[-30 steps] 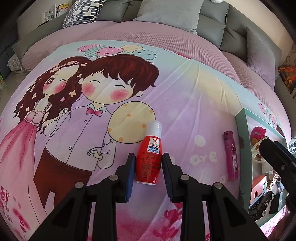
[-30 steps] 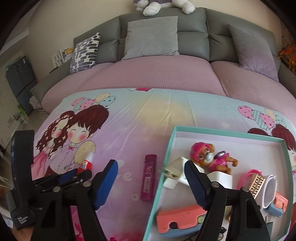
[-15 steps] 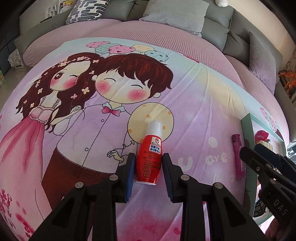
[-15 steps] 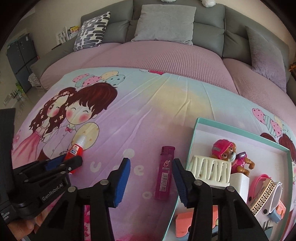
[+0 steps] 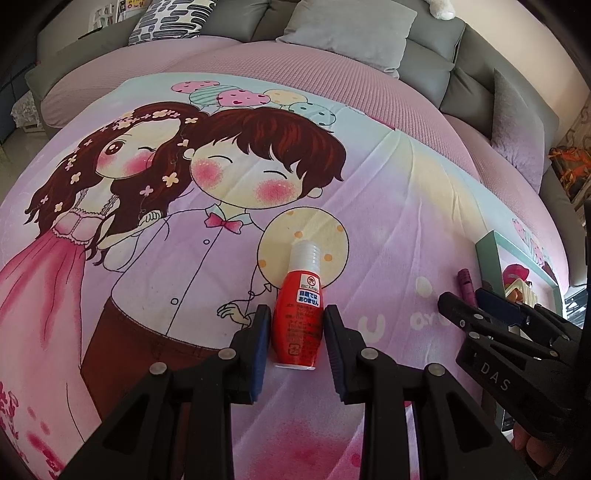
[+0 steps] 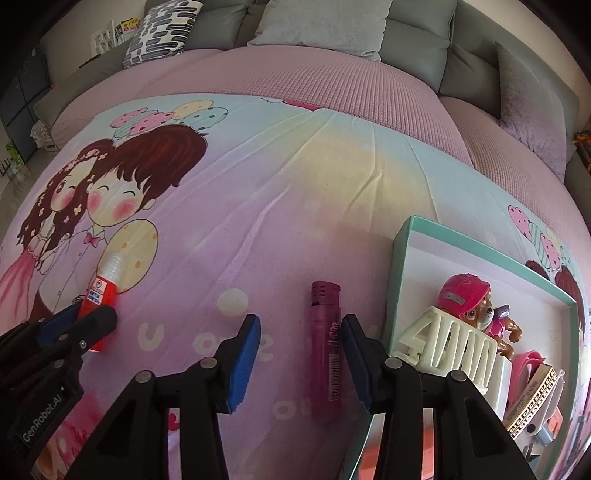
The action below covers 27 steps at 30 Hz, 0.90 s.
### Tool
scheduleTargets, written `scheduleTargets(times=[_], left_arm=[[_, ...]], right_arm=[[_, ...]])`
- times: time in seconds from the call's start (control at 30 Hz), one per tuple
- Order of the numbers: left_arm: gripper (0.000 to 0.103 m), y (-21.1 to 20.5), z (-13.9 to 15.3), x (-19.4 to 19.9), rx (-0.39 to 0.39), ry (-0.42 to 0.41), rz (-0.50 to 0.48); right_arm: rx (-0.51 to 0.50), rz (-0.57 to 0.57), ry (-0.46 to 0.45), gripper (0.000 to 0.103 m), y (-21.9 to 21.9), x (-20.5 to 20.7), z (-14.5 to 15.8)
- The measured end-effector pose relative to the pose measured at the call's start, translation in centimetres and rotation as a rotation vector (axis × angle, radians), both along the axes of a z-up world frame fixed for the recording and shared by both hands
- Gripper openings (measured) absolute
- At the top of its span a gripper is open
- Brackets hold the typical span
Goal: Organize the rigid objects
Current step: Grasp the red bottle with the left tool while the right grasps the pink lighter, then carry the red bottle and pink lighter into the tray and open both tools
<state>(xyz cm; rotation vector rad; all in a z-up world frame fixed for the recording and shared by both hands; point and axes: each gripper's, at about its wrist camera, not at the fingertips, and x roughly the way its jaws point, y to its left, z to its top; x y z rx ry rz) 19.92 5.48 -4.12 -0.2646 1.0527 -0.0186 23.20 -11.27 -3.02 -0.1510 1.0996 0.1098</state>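
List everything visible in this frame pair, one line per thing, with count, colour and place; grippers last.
Bottle: 1, red, clear cap; lying on sheet between left pads.
Lighter: 1, magenta; on sheet between right fingers.
Box: 1, teal rim, white inside; right of lighter.
Pup toy: 1, pink helmet; in box.
Ribbed block: 1, cream; in box.
Cartoon sheet: 1, pink-lilac; over sofa.
Cushions: several, grey; sofa back.
Left gripper: black, blue pads, shut on bottle.
Right gripper: black, open around lighter.

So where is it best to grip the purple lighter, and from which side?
Probably across the middle of the purple lighter, coming from above: it lies flat, long axis pointing away, narrow sides facing the right gripper's pads. The teal box beside it leaves little room.
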Motion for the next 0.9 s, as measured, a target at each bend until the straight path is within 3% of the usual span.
scheduleTargets(times=[0.07, 0.3, 0.6, 0.9], left_arm=[[0.031, 0.1, 0.0, 0.0, -0.006, -0.001, 0.002], [0.031, 0.3, 0.0, 0.0, -0.001, -0.003, -0.005], [0.031, -0.7, -0.1, 0.6, 0.051, -0.009, -0.007], [0.029, 0.5, 0.5, 0.5, 0.044, -0.034, 0.058]], right_arm=[[0.004, 0.003, 0.004, 0.047, 0.1, 0.0, -0.1], [0.086, -0.009, 0.017, 0.021, 0.0, -0.9, -0.3], [0.116, -0.003, 0.0, 0.021, 0.4, -1.9, -0.1], [0.144, -0.007, -0.053, 0.021, 0.3, -3.1, 1.9]])
